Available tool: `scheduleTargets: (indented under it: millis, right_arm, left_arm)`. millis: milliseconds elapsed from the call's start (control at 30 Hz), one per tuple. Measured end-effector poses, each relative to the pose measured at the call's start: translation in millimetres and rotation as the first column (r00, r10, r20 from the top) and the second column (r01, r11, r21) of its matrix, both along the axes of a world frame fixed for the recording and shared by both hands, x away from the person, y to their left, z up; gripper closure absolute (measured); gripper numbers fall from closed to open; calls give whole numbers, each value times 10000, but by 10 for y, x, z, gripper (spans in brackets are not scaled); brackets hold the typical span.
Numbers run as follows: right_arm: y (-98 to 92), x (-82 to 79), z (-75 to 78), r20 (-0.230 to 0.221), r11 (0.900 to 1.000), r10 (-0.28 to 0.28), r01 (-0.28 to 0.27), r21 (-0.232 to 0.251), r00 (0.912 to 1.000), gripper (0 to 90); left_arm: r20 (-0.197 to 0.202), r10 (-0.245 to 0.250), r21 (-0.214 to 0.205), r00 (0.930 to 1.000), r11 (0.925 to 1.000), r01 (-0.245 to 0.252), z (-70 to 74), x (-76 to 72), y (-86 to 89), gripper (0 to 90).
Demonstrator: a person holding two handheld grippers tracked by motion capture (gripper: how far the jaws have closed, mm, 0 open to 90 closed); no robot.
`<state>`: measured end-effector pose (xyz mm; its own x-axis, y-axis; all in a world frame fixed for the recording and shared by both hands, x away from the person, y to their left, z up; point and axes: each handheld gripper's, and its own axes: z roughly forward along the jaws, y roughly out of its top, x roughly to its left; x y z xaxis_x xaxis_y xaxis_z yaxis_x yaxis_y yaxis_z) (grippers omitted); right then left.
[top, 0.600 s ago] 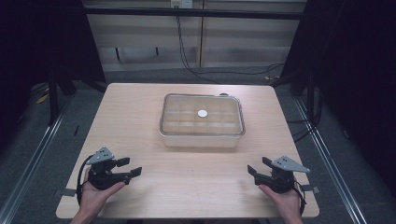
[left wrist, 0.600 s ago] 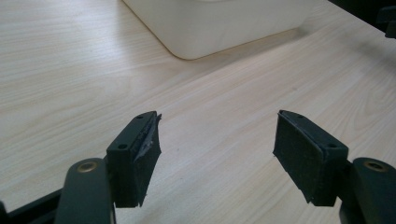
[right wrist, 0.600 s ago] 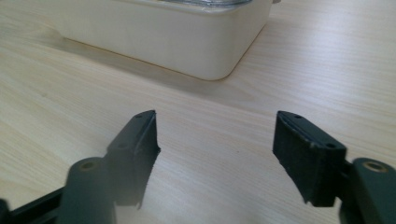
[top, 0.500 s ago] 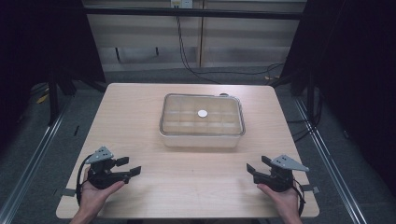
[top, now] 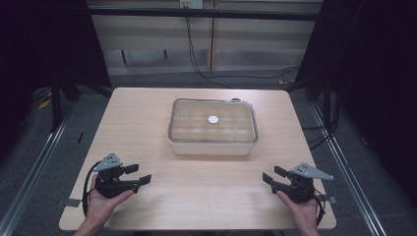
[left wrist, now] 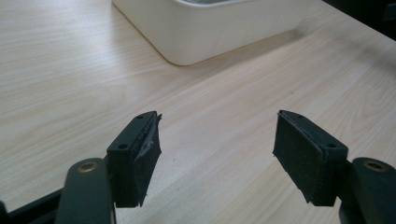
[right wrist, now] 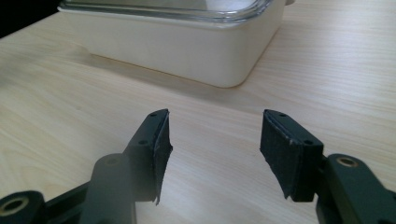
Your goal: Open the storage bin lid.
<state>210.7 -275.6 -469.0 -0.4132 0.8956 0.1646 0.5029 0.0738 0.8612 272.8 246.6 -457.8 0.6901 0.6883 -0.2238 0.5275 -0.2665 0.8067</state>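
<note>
A cream, round-cornered rectangular plastic box [top: 212, 142] with a clear lid stands on the pale wooden counter [top: 147, 113], a little beyond the counter's centre, towards twelve o'clock in the high view. Faint lines under the lid divide it into compartments, and a small white round disc [top: 213, 119] lies on the lid near its middle.

The left gripper [top: 138, 175], black with a grey three-cornered plate on top, sits in a hand [top: 101, 204] at about seven o'clock from the box, well apart from it and near the counter's front edge. Its jaws stand apart with nothing between them; in the left gripper view only bare wood lies between the two dark pads [left wrist: 145, 158], and a rounded corner of the box [left wrist: 196, 37] shows ahead at twelve o'clock.

The right gripper [top: 272, 175], of the same build, is held in the other hand [top: 304, 214] at about five o'clock from the box, also well apart from it. Its jaws too are parted and hold nothing; the right gripper view shows bare counter between the pads [right wrist: 161, 149], with the long side of the box [right wrist: 187, 44] and the edge of its clear lid farther off at eleven o'clock.

Both grippers point towards the box, with their jaws close above the wood.
</note>
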Motion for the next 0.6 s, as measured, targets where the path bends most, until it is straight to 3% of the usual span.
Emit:
scheduleTargets:
  millis: [33,100,133,200,300,367,533,600]
  right_arm:
    - [-6,0,28,-56,9993,212,-210,315,9998,425]
    - [-1,2,44,-39,9990,312,-311,325,9995,420]
    - [14,8,65,1,9994,281,-281,221,9996,408]
    - [46,64,75,-443,9999,62,-69,-151,9990,409]
    - [68,87,59,-536,9993,363,-365,-16,9979,409]
    - [100,86,67,-433,9982,561,-569,-183,9975,412]
    - [128,104,155,-422,9965,833,-834,-12,9956,433]
    - [143,133,198,-297,9978,660,-663,-76,9974,423]
  left_arm:
    - [-15,3,3,10000,10000,-3,2,1,1,315]
    - [-55,22,-19,10000,10000,-22,-3,7,-5,315]
    - [-104,11,-77,9999,10000,-12,-3,14,-6,316]
    - [-195,-55,-319,9998,9995,49,8,28,-17,316]
    - [-66,-129,-361,9999,9993,127,47,40,-48,316]
    - [111,-156,-190,9998,9997,158,71,38,-81,314]
    - [146,-295,-116,9995,9995,297,115,73,-160,319]
    - [134,-345,-124,9993,9993,346,120,96,-182,321]
